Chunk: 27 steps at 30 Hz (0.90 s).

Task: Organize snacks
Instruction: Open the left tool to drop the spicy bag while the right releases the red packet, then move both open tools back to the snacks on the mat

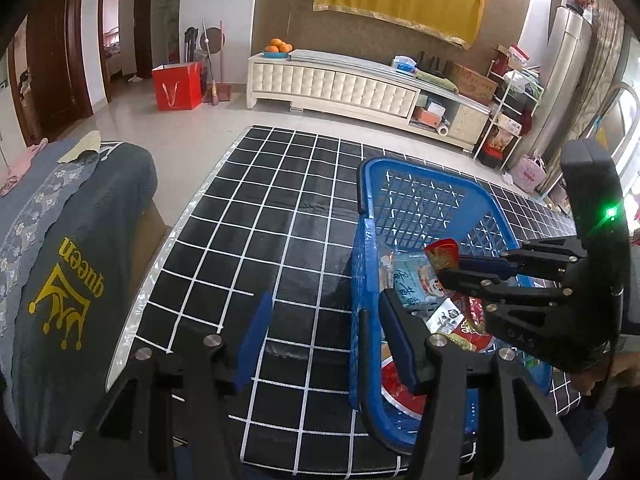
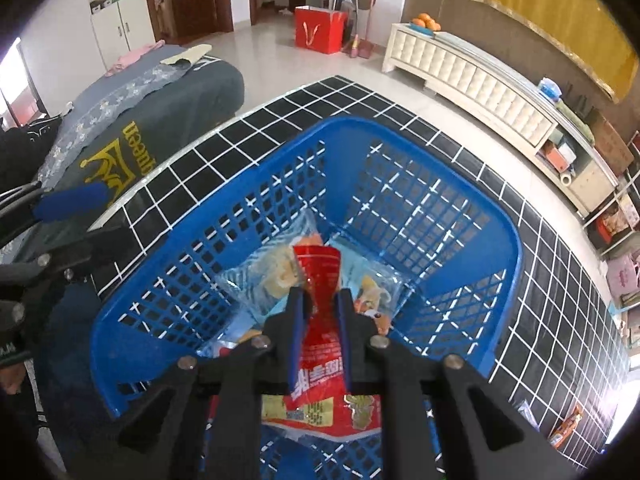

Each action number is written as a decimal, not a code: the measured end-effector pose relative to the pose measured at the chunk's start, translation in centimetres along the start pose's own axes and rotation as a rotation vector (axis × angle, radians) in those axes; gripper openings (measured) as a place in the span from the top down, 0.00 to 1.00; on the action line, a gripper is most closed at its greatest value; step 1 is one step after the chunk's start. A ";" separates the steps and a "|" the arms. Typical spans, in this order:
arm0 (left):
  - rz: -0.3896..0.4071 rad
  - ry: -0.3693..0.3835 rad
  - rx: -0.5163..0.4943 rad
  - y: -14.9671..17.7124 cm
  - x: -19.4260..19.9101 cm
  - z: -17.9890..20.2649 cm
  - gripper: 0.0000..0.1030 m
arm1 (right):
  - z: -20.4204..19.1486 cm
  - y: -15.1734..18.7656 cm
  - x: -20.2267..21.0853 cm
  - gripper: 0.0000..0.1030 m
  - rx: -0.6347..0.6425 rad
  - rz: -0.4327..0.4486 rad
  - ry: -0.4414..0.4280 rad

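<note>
The left gripper (image 1: 320, 344) hangs spread wide and empty astride the one blue basket's (image 2: 404, 136) near wall. Over that basket, the right gripper (image 2: 320, 312) pinches one red snack packet (image 2: 322, 344); several packets lie beneath, too jumbled to count.

Surface (image 1: 280, 208): your black covering with a white grid.
On it: your blue basket (image 2: 508, 240), snacks inside.

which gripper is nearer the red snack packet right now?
Right. The right gripper has its jaws shut on the red snack packet over the blue basket. The left gripper is open, straddling the basket's near wall, apart from the packet.
</note>
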<state>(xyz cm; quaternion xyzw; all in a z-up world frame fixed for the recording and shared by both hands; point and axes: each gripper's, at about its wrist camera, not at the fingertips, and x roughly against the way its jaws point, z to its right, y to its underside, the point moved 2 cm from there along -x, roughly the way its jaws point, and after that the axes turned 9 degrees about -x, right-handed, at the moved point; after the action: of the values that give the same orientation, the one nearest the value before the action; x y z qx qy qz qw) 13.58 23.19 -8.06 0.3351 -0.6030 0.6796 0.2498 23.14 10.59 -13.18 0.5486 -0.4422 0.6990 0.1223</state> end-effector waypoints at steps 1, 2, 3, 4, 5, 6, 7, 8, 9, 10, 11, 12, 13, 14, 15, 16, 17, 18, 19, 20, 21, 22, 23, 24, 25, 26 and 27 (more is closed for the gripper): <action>-0.002 0.003 0.001 0.0 -0.1 0.0 0.48 | 0.0 0.0 -0.1 0.80 -0.001 -0.003 0.000; -0.003 0.003 0.003 -0.1 -0.2 0.0 0.48 | -0.1 -0.1 -0.2 0.75 0.000 -0.004 0.001; -0.007 0.001 0.006 -0.1 -0.3 0.1 0.48 | -0.1 -0.1 -0.2 0.63 0.003 -0.004 0.011; -0.010 -0.003 0.008 -0.1 -0.3 0.1 0.48 | -0.1 -0.2 -0.3 0.54 0.013 -0.006 0.025; -0.012 -0.009 0.011 0.0 -0.3 0.1 0.48 | -0.1 -0.1 -0.3 0.33 0.023 -0.001 0.050; -0.013 -0.013 0.012 0.0 -0.2 0.1 0.48 | 0.1 0.0 0.0 0.25 0.024 0.019 0.068; -0.011 -0.011 0.011 0.1 -0.1 0.3 0.48 | 0.4 0.1 0.7 0.24 0.016 0.052 0.080; -0.011 -0.010 0.008 0.2 0.1 0.4 0.48 | 0.7 0.2 1.2 0.23 0.003 0.063 0.075; -0.011 -0.010 0.003 0.3 0.3 0.7 0.48 | 1.0 0.3 1.7 0.22 -0.015 0.067 0.058; -0.010 -0.008 -0.002 0.4 0.4 0.8 0.48 | 1.5 0.4 2.3 0.22 -0.033 0.071 0.040; -0.009 -0.005 -0.010 0.4 0.6 1.2 0.48 | 2.1 0.6 3.2 0.22 -0.049 0.081 0.031; -0.007 -0.005 -0.017 0.4 0.7 1.5 0.48 | 2.4 0.8 3.9 0.22 -0.056 0.091 0.030; -0.004 -0.007 -0.027 0.3 0.9 1.9 0.48 | 2.7 1.0 4.7 0.22 -0.062 0.104 0.033; 0.001 -0.012 -0.034 0.2 1.2 2.3 0.48 | 3.1 1.3 5.7 0.22 -0.067 0.121 0.036; 0.006 -0.018 -0.044 0.0 1.4 2.8 0.48 | 3.4 1.5 6.5 0.22 -0.071 0.132 0.038; 0.012 -0.020 -0.057 -0.2 1.7 3.5 0.48 | 3.9 1.9 7.4 0.22 -0.076 0.142 0.042; 0.016 -0.017 -0.069 -0.4 1.8 4.0 0.44 | 4.3 2.2 8.3 0.22 -0.084 0.153 0.047; 0.024 -0.011 -0.083 -0.6 2.2 4.8 0.38 | 4.7 2.5 9.1 0.22 -0.090 0.164 0.052; 0.040 -0.006 -0.096 -0.8 2.6 5.6 0.32 | 5.2 2.9 10.0 0.22 -0.096 0.176 0.058; 0.060 0.000 -0.114 -1.0 3.1 6.5 0.32 | 5.7 3.4 11.0 0.22 -0.103 0.188 0.066; 0.072 0.006 -0.133 -1.2 3.5 7.5 0.32 | 6.2 3.8 11.7 0.22 -0.114 0.208 0.067; 0.077 0.014 -0.146 -1.4 3.7 8.2 0.31 | 7.0 4.4 12.7 0.22 -0.127 0.219 0.075; 0.083 0.024 -0.158 -1.5 4.0 9.0 0.29 | 7.4 4.8 13.3 0.22 -0.135 0.225 0.080; 0.090 0.037 -0.169 -1.7 4.2 9.9 0.27 | 8.1 5.3 14.0 0.22 -0.146 0.235 0.084; 0.099 0.051 -0.182 -1.9 4.5 10.9 0.26 | 8.8 5.8 14.7 0.22 -0.154 0.241 0.091; 0.106 0.063 -0.199 -2.0 4.7 11.9 0.25 | 9.5 6.4 15.4 0.22 -0.165 0.247 0.099; 0.110 0.073 -0.215 -2.2 4.8 13.0 0.25 | 10.2 7.0 16.0 0.22 -0.175 0.249 0.104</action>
<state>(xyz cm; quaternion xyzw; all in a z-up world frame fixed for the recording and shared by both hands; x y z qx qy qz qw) 14.05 10.40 -2.39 0.2478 -0.6803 0.6354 0.2684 19.37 -6.10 -2.51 0.4396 -0.5592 0.6950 0.1049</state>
